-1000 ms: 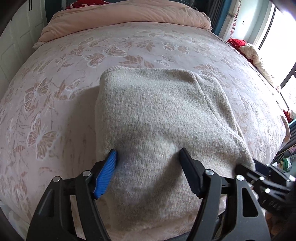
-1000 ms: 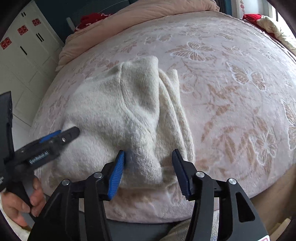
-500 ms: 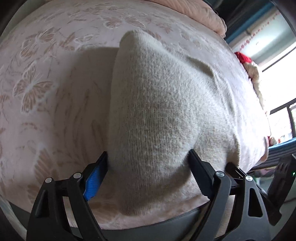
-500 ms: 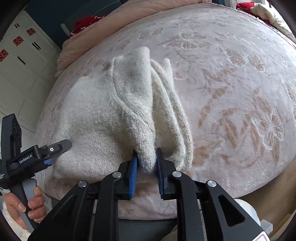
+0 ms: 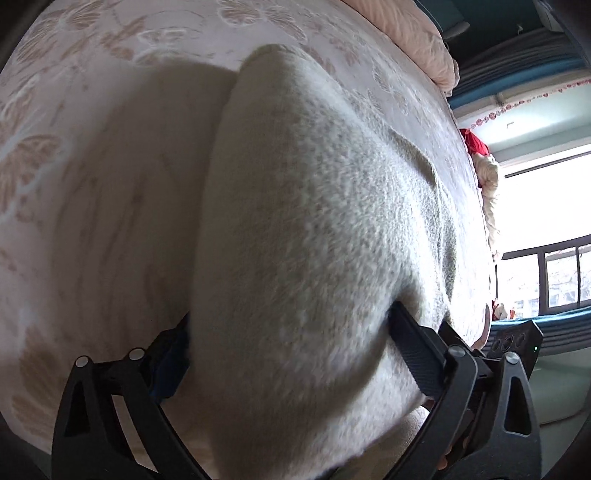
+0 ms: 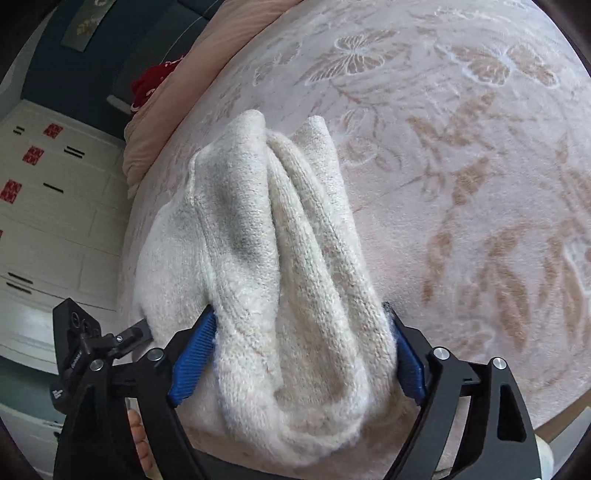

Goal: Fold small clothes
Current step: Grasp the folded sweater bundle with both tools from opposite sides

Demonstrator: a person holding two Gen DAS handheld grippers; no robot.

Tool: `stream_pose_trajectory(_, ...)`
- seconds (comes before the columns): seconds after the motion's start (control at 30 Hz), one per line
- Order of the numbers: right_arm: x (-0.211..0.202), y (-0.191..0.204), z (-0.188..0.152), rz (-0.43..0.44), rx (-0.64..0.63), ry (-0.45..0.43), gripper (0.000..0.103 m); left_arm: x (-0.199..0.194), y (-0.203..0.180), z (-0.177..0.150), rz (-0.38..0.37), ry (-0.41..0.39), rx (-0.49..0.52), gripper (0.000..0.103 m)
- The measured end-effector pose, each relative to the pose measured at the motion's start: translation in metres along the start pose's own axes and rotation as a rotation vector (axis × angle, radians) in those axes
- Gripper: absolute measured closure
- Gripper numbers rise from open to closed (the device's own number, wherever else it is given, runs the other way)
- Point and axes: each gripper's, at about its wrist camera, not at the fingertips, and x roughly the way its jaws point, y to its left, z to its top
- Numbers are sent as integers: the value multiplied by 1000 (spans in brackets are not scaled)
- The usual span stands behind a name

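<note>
A folded cream knit sweater lies on the pink butterfly bedspread. My left gripper straddles its near end, jaws opening wide, one finger along each side of the thick fold. In the right wrist view the sweater shows bunched layers and a ribbed edge. My right gripper stands over that end, jaws opening, blue pads at both flanks of the bundle. The pads do not visibly squeeze the knit.
A pink duvet lies rolled at the head of the bed. A red cloth sits near the bright window. White cabinets stand beyond the bed's left edge. A person's hand shows below the jaws.
Both grippers sank closer to the sweater and rolled. The right one pinched a fold half a second ago and has since spread wide around the bundle. The left jaws widened steadily.
</note>
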Motion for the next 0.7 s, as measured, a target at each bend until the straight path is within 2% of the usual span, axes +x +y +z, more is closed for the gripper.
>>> stream_pose_trajectory(0.13,9,5,4,16,18,-6,15,14,-9,8,29,5,-8,5)
stream_pose_trajectory(0.17,10,8,4,7,7,-6,19,14,-11,10,34,9,-10,5)
stream_pose_trajectory(0.2,11,11,6,0,-5,-2,26,14,-12,10,39,12,-8,6)
stream_pose_trajectory(0.23,11,13,5,4,-4,7,45,12,-16,10,46,13,1,9)
stream_pose_trajectory(0.27,7,14,4,11,9,4,54,10,-20,10,58,12,16,17)
stream_pose_trajectory(0.3,1,15,2,14,10,-6,58,6,-26,9,78,6,41,26)
stream_pose_trajectory(0.33,-6,18,1,16,3,-17,62,0,-33,7,94,-4,72,31)
stream_pose_trajectory(0.4,-22,28,-4,25,-11,-47,64,-13,-47,5,118,-23,144,46)
stream_pose_trajectory(0.5,-53,44,-16,26,-37,-101,65,-31,-71,-1,134,-44,222,49)
stream_pose_trajectory(0.7,-142,70,-35,36,-82,-240,65,-80,-121,-32,110,-83,361,50)
